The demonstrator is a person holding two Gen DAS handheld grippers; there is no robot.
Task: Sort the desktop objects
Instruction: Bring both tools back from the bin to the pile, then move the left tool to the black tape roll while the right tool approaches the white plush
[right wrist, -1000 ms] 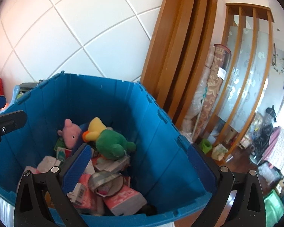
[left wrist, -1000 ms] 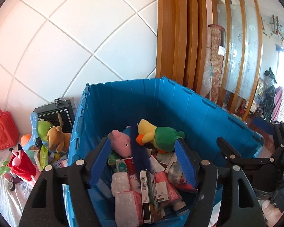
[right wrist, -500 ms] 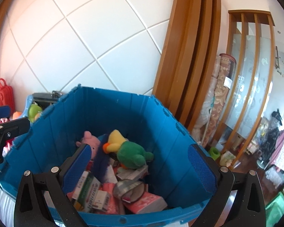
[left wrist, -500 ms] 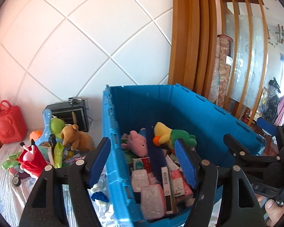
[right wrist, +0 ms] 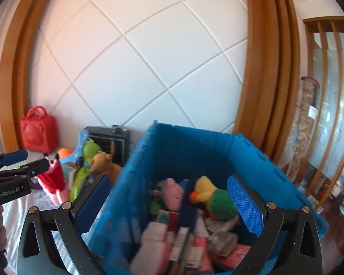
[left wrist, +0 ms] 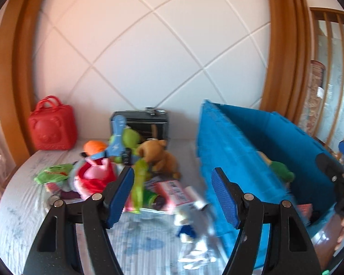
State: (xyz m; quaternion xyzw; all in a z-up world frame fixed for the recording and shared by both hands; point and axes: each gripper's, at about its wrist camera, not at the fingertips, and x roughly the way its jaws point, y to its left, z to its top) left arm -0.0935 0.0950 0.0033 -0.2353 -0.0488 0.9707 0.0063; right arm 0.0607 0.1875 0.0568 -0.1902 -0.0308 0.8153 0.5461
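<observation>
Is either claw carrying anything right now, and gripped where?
Nothing is held. The left claw and right claw both stand open with empty jaws.

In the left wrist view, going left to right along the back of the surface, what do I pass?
Red bear-face bag → orange toy → black box against the wall → brown plush animal → blue crate, with the green plush inside it.

A white padded wall (left wrist: 149, 52) with diagonal seams stands behind, framed by curved brown wooden trim (right wrist: 261, 68). At the right, a wooden slat partition (right wrist: 332, 105) with frosted glass lets bright daylight come in.
</observation>
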